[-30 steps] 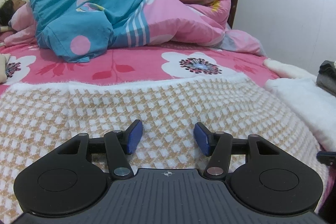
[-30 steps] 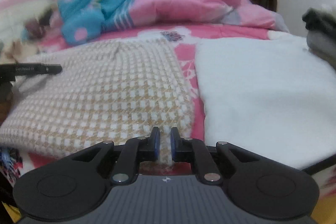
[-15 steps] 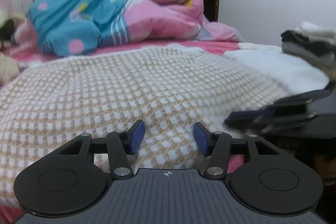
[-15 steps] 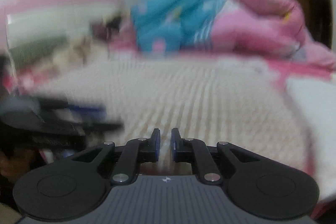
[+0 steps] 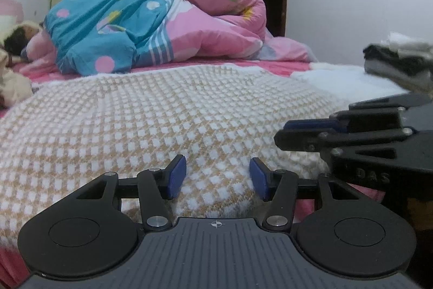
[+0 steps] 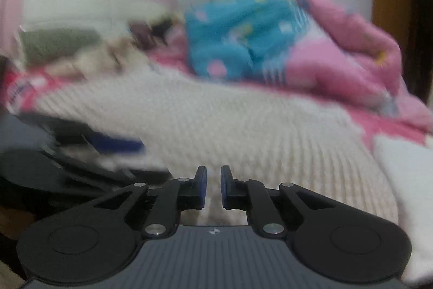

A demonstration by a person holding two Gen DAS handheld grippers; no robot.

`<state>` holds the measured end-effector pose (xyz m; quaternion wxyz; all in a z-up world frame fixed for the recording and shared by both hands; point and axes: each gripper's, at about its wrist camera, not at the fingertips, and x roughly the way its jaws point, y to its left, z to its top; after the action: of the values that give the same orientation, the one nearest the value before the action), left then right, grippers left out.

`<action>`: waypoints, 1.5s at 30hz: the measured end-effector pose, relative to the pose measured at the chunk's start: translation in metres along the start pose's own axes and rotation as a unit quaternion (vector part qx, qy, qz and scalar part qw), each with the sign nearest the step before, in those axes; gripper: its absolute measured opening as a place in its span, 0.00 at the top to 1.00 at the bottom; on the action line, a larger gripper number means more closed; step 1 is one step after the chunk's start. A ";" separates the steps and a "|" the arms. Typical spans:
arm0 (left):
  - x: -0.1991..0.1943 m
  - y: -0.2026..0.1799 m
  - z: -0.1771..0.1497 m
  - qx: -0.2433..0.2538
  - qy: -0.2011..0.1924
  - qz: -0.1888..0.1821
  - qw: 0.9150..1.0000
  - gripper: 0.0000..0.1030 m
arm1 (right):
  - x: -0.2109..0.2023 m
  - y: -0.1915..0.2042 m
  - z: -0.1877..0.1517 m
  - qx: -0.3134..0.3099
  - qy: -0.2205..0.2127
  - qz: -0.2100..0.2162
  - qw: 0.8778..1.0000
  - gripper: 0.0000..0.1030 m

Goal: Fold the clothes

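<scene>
On my far left, at the head of the bed, lies a person (image 5: 19,38) with only dark hair showing beside the blue and pink quilt (image 5: 151,23) heaped across the pink sheet (image 5: 46,76). In front of that heap the checked garment (image 5: 162,121), tan and white, is spread flat over the near part of the bed and runs right up under both tools.

My left gripper (image 5: 217,179) sits low at the garment's near edge with its blue pads wide apart; cloth shows in the gap, but nothing is pinched. Just to its right my right gripper (image 5: 305,127) reaches in sideways over the same edge. Its own camera is blurred, yet I can see the right gripper (image 6: 213,186) nearly closed, a narrow slit between the pads with pale cloth in it; whether it truly grips, I cannot tell.

Further right a white blanket (image 5: 351,77) lies beside the garment, with a stack of dark folded clothes (image 5: 397,61) on its far end.
</scene>
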<state>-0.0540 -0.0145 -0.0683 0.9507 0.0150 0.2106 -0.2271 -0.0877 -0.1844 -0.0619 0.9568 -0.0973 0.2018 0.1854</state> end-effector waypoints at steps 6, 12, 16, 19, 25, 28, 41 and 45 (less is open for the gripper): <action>-0.020 0.020 -0.007 -0.010 0.008 0.047 0.999 0.49 | 0.015 -0.013 -0.012 0.025 0.022 0.016 0.999 0.91; -0.035 0.048 -0.021 -0.050 0.006 0.060 0.997 0.50 | -0.004 0.003 0.006 -0.010 -0.026 0.027 0.999 0.90; -0.037 0.048 -0.020 -0.056 0.001 0.060 0.997 0.53 | 0.006 0.013 0.002 -0.046 -0.009 0.022 0.999 0.90; -0.051 0.061 -0.018 -0.066 -0.008 0.086 0.994 0.54 | 0.013 0.020 -0.002 -0.072 0.006 0.017 0.997 0.90; -0.065 0.108 -0.032 -0.141 -0.010 0.104 0.984 0.71 | 0.020 0.019 -0.004 -0.060 0.012 0.024 0.998 0.89; -0.076 0.107 -0.027 -0.141 -0.024 0.110 0.984 0.69 | 0.020 0.017 -0.001 -0.061 0.019 0.025 0.998 0.89; -0.082 0.138 -0.048 -0.149 -0.038 0.143 0.978 0.75 | 0.022 0.019 0.000 -0.058 0.027 0.018 0.998 0.89; -0.088 0.144 -0.043 -0.174 -0.042 0.137 0.974 0.75 | 0.022 0.019 0.000 -0.059 0.028 0.018 0.998 0.89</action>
<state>-0.0787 0.1571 -0.0815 0.9688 -0.1315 0.2030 -0.0549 -0.0764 -0.1601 -0.0732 0.9397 -0.1550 0.2193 0.2117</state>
